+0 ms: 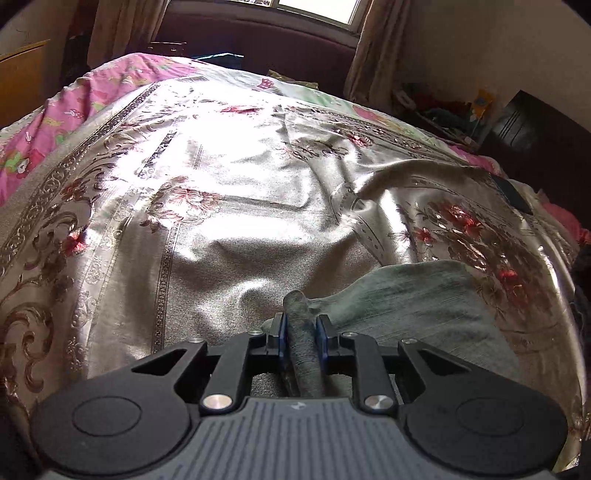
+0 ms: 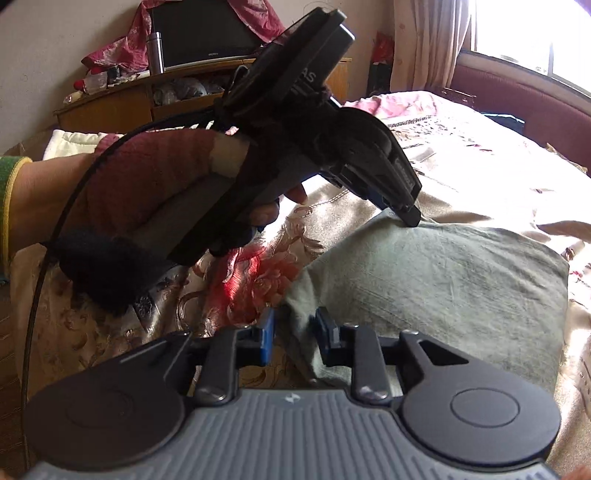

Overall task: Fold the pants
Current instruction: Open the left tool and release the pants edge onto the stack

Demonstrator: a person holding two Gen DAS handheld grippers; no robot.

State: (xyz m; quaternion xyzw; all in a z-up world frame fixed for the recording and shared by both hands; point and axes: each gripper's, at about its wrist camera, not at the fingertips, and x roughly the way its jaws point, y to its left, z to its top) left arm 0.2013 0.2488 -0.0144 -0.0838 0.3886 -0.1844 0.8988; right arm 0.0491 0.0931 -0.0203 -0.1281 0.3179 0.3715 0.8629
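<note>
The grey-green pants [image 1: 424,306] lie folded into a flat block on the shiny flowered bedspread [image 1: 221,184], at the lower right of the left wrist view. My left gripper [image 1: 303,325] has a raised fold of the pants' edge standing between its blue pads, and the cloth touches both. In the right wrist view the pants [image 2: 443,280] fill the centre right, and the left gripper [image 2: 410,218], held by a gloved hand [image 2: 147,177], rests its tip on their far edge. My right gripper [image 2: 295,332] stands open over the near left corner, with the cloth lying loose between its pads.
The bed stretches far ahead, with a pink quilt [image 1: 55,110] at its far left. A dark sofa [image 1: 258,37] stands under the window beyond it. A wooden cabinet with a television [image 2: 207,33] sits behind the hand. A black cable [image 2: 40,280] hangs from the left gripper.
</note>
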